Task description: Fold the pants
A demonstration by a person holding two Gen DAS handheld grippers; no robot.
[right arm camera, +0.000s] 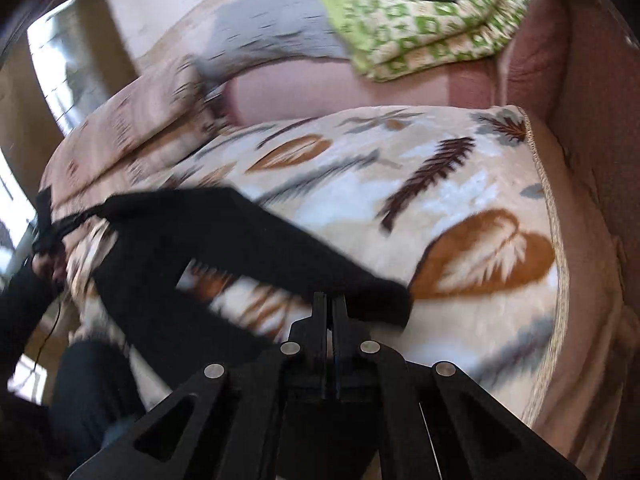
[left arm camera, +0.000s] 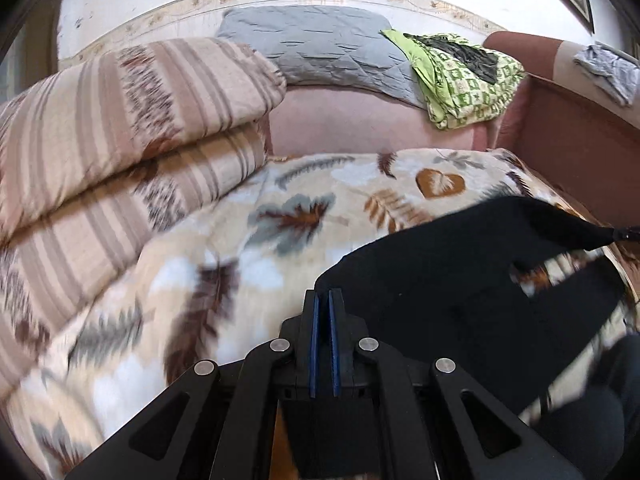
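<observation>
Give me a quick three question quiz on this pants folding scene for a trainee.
1. True or false: both grippers are shut on the pants.
2. What lies under the pants: A) bare table, B) leaf-print blanket, C) tiled floor?
3. Which colour is the patterned bundle at the back of the sofa?

Key: 1 true: left gripper and right gripper each pinch black fabric. 2 B. 3 green.

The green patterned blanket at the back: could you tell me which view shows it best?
The left wrist view: the green patterned blanket lies sharp and whole there. The right wrist view shows it blurred, its top cropped.
</observation>
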